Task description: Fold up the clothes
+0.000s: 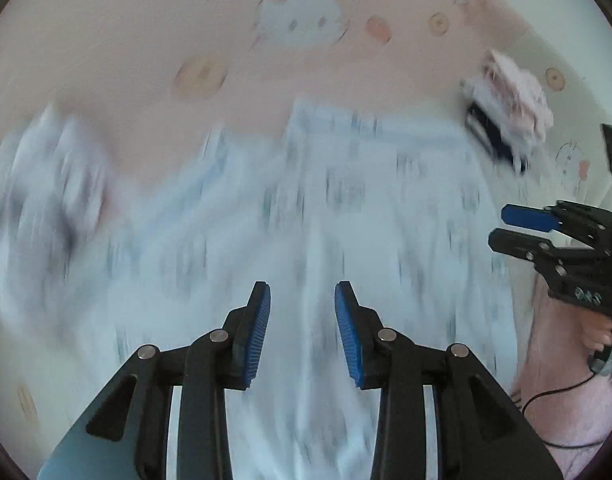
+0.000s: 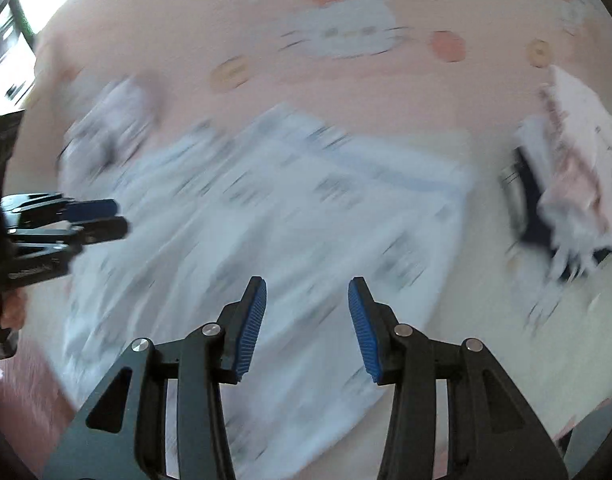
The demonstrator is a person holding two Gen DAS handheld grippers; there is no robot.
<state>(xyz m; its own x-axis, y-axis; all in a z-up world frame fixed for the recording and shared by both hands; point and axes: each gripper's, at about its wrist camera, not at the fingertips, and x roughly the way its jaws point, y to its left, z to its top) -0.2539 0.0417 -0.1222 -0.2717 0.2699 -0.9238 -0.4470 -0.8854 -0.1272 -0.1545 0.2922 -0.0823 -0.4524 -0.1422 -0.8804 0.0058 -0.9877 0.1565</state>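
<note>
A pale blue patterned garment point(image 1: 346, 220) point(image 2: 290, 208) lies spread on a pink bedsheet point(image 1: 126, 40) point(image 2: 186, 20) printed with cartoon cats, and both views of it are blurred. My left gripper point(image 1: 303, 292) hangs above the garment's near part, open, with only cloth below showing in the gap. My right gripper point(image 2: 308, 284) also hovers over the garment, open and empty. Each gripper shows in the other's view: the right gripper point(image 1: 502, 226) at the garment's right edge, the left gripper point(image 2: 120, 216) at its left edge.
A heap of pinkish-white and dark clothes point(image 1: 514, 112) point(image 2: 566, 184) lies to the right of the garment. A crumpled pale garment point(image 1: 46, 184) point(image 2: 110, 128) lies to the left. A bright window point(image 2: 10, 32) is at far left. A black cable point(image 1: 558, 392) trails by a hand point(image 1: 602, 332).
</note>
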